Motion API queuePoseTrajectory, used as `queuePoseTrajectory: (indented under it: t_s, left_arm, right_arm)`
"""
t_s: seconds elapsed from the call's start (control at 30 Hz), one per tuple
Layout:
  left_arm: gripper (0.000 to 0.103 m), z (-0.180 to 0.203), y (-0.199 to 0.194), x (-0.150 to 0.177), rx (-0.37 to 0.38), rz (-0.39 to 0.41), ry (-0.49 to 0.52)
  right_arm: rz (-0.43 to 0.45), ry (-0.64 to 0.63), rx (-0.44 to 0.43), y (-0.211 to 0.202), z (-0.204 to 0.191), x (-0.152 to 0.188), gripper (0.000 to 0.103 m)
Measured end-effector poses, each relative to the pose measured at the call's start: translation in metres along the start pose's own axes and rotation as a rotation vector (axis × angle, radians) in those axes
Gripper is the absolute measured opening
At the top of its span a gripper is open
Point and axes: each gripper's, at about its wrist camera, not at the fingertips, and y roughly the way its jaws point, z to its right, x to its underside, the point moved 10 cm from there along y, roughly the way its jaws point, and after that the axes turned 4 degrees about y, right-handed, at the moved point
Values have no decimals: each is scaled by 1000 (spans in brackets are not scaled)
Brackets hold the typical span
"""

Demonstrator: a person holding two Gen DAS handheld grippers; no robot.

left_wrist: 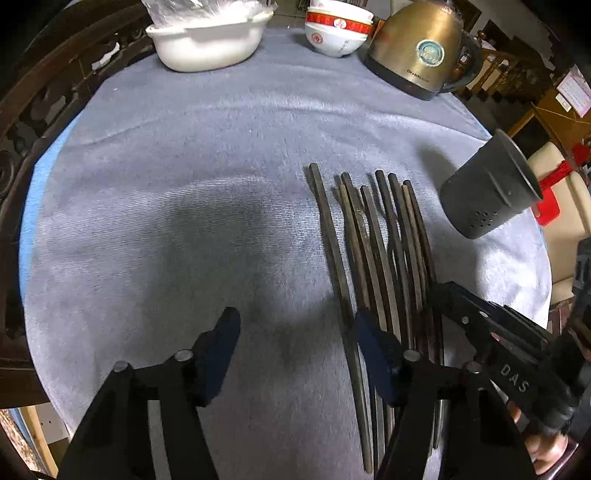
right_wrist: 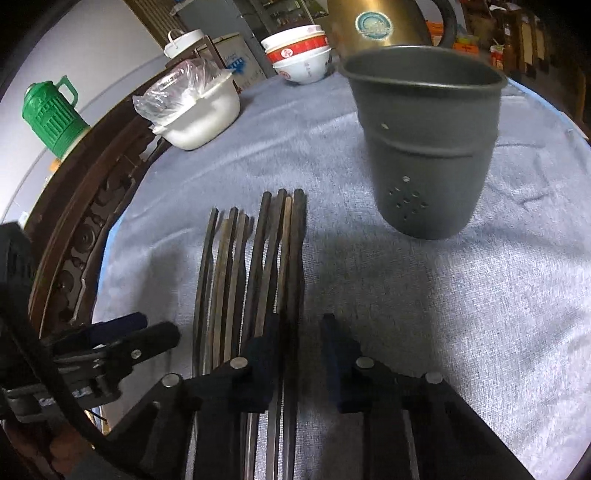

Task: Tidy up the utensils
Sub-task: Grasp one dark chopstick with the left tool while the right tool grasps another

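A bundle of dark chopsticks (left_wrist: pixel 373 251) lies side by side on the grey cloth (left_wrist: pixel 184 184) that covers the tabletop, their thick ends fanned toward the far side. Just beside them, to the right, stands a grey holder cup (right_wrist: pixel 424 147) with small holes low in its wall, upright and apart from the sticks. The right tongs (right_wrist: pixel 299 354) are down over the right edge of the bundle, their jaws narrowly parted with the outermost stick running between them; whether the pads press on it cannot be told. The left tongs (left_wrist: pixel 295 354) stand about half open above the cloth, the left finger over bare cloth, the right finger over the left side of the bundle, holding nothing. At the far edge sit a white dish (left_wrist: pixel 207 40) with a plastic bag in it, stacked red-and-white bowls (left_wrist: pixel 336 29), and a brass-coloured kettle (left_wrist: pixel 421 48).
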Motion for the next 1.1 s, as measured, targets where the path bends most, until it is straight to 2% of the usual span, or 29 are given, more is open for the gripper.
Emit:
queuePoseTrajectory:
  t_s: [0.03, 0.2, 0.4, 0.57, 0.7, 0.9, 1.0, 1.1]
  left_arm:
    - [60, -2, 4, 1, -8, -19, -6]
    - [59, -2, 7, -7, -12, -11, -14]
    - [53, 3, 10, -18, 9, -2, -15]
    - [50, -1, 12, -20, 24, 6, 1]
    - [33, -12, 7, -17, 15, -4, -7]
    - [34, -18, 0, -16, 55, -27, -31]
    - [40, -21, 0, -28, 60, -27, -60]
    - [40, -18, 4, -42, 60, -33, -59]
  right_arm:
    - [-1, -3, 6, 0, 0, 0, 21]
    - [-13, -11, 32, -1, 6, 0, 9]
    - [-39, -3, 53, -11, 14, 10, 8]
    - [-94, 22, 64, -21, 20, 26, 8]
    - [-106, 30, 69, -19, 18, 21, 12]
    - [-78, 22, 114, -8, 19, -2, 13]
    - [-65, 17, 131, -2, 18, -13, 14]
    - [-48, 34, 127, 1, 20, -19, 14]
